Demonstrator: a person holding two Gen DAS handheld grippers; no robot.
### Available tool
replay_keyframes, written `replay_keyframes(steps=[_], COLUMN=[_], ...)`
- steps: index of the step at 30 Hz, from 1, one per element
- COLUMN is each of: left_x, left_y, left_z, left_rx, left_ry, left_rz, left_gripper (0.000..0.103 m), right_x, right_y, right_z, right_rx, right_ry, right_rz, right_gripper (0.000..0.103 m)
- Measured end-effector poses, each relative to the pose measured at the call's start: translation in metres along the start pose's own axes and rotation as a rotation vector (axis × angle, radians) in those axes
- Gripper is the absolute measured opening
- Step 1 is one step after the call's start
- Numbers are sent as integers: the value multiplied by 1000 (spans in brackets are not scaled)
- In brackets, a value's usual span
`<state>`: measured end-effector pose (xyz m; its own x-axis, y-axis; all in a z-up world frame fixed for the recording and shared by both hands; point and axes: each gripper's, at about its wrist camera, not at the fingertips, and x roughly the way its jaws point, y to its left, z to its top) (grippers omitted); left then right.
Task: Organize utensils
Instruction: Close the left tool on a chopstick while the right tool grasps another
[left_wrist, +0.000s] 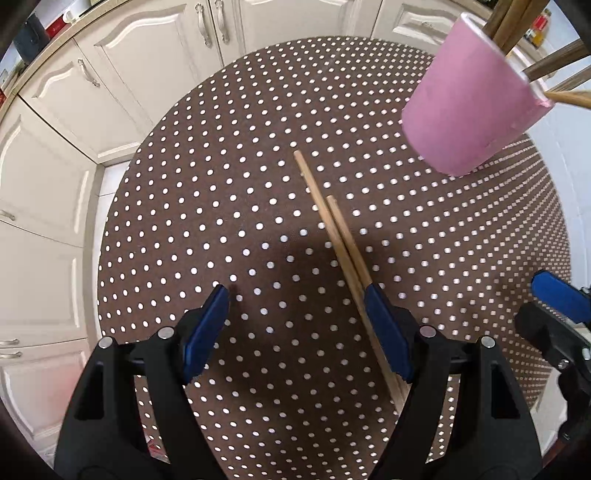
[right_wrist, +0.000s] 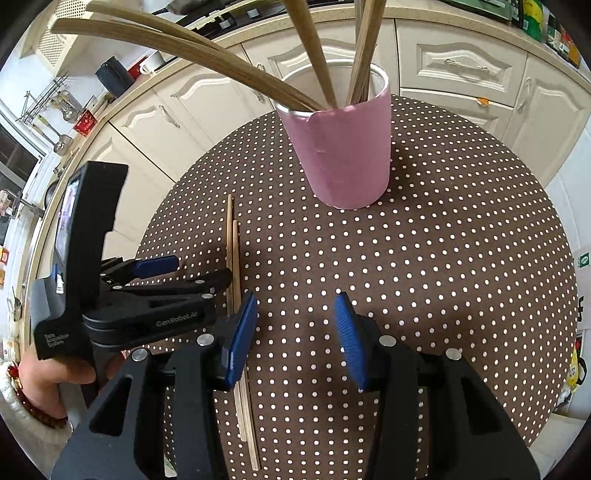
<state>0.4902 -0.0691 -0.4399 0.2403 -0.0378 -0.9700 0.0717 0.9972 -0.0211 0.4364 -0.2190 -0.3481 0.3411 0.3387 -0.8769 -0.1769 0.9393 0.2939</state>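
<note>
Two wooden chopsticks (left_wrist: 334, 236) lie side by side on the brown polka-dot table (left_wrist: 221, 206). My left gripper (left_wrist: 297, 299) is open, low over the table, its right finger against the chopsticks. A pink cup (left_wrist: 469, 110) with several wooden utensils stands at the far right. In the right wrist view the chopsticks (right_wrist: 233, 258) lie left of my open, empty right gripper (right_wrist: 295, 306). The pink cup (right_wrist: 343, 147) stands straight ahead with wooden utensils (right_wrist: 207, 55) sticking out. The left gripper (right_wrist: 184, 273) shows at the left, held by a hand.
White kitchen cabinets (left_wrist: 122, 74) run behind and left of the round table. The table edge (right_wrist: 546, 332) curves down on the right. A worktop with kitchen items (right_wrist: 88, 118) lies beyond the cabinets.
</note>
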Motion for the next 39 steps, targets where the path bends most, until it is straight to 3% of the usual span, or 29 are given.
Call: replay_keyframes(steps=[4, 8, 11, 16, 22, 28, 36, 39], left_x=[7, 15, 17, 12, 10, 11, -17, -32], left_y=[5, 6, 8, 23, 47, 62, 77, 80], left_z=[9, 25, 36, 43, 37, 1, -23, -31], left_rx=[-21, 1, 5, 0, -29, -60, -87, -86], left_ry=[7, 24, 23, -8, 4, 11, -22, -39], left_rz=[-6, 51, 42, 14, -52, -95, -126, -131], left_gripper=[77, 81, 77, 29, 10, 6, 6, 6], right_x=[6, 11, 15, 25, 43, 62, 95, 98], right_y=[0, 0, 2, 14, 38, 61, 73, 76], right_z=[4, 7, 10, 15, 20, 26, 34, 37], right_rx=[-3, -5, -12, -37, -96, -171, -242, -261], right_ry=[12, 24, 31, 45, 81, 104, 174, 172], right_rz=[4, 9, 14, 32, 58, 37, -62, -93], right_gripper=[41, 41, 41, 41, 41, 36, 11, 6])
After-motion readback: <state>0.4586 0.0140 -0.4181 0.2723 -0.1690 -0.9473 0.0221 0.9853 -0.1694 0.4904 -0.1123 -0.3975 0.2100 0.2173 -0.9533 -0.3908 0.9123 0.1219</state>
